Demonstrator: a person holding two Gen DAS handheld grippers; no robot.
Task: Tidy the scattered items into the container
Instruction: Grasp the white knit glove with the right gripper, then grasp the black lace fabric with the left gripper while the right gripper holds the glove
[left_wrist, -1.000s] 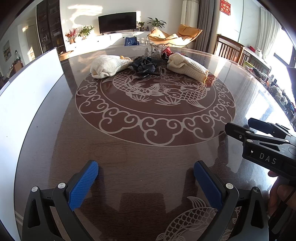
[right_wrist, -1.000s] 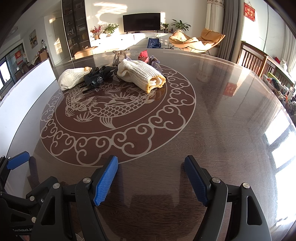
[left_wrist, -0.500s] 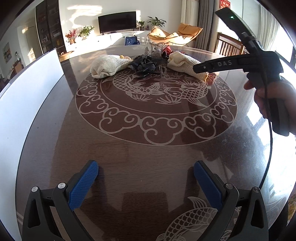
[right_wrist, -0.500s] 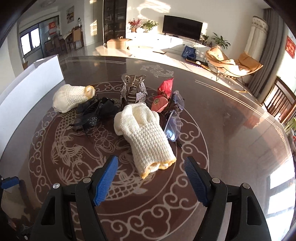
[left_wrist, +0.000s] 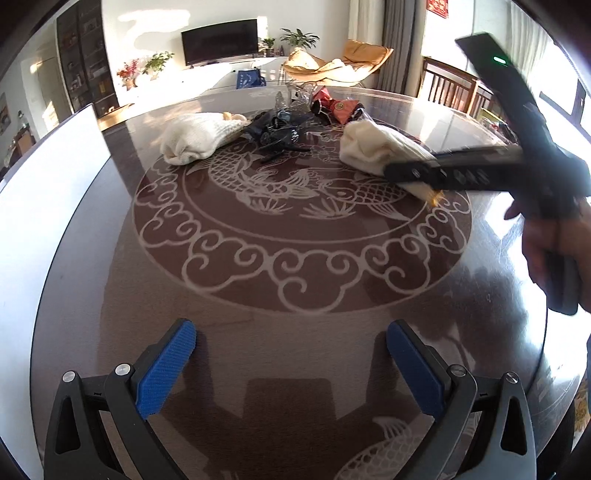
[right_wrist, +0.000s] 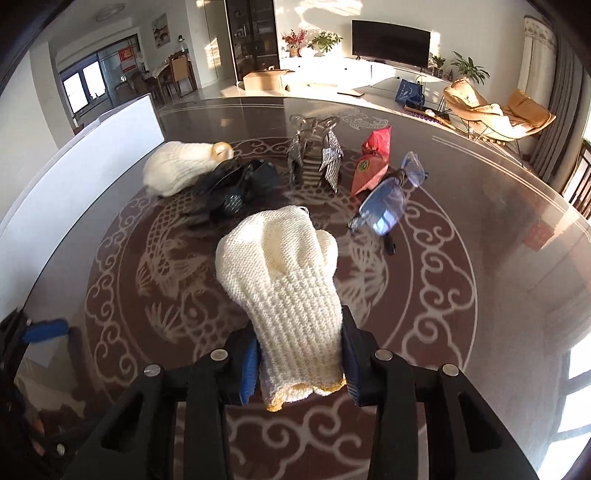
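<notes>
right claw (left_wrist: 424, 173) motion-blurred in left view, hiding glove (left_wrist: 373, 151) cuff, left claw (right_wrist: 44, 330) blurred, cut off

We look down our right gripper (right_wrist: 300, 363), its jaws closing on the cuff end of a cream knitted glove (right_wrist: 286, 284) lying between the blue pads on the round patterned table (right_wrist: 480, 236). At eleven o'clock from it lies a second cream glove (right_wrist: 181, 168), beside a black hair clip (right_wrist: 236, 192). At twelve stands a silver clip (right_wrist: 317, 155); at one, a red packet (right_wrist: 373, 162) and blue-lensed glasses (right_wrist: 386, 206). A white container wall (right_wrist: 74, 173) runs at ten o'clock.
</notes>
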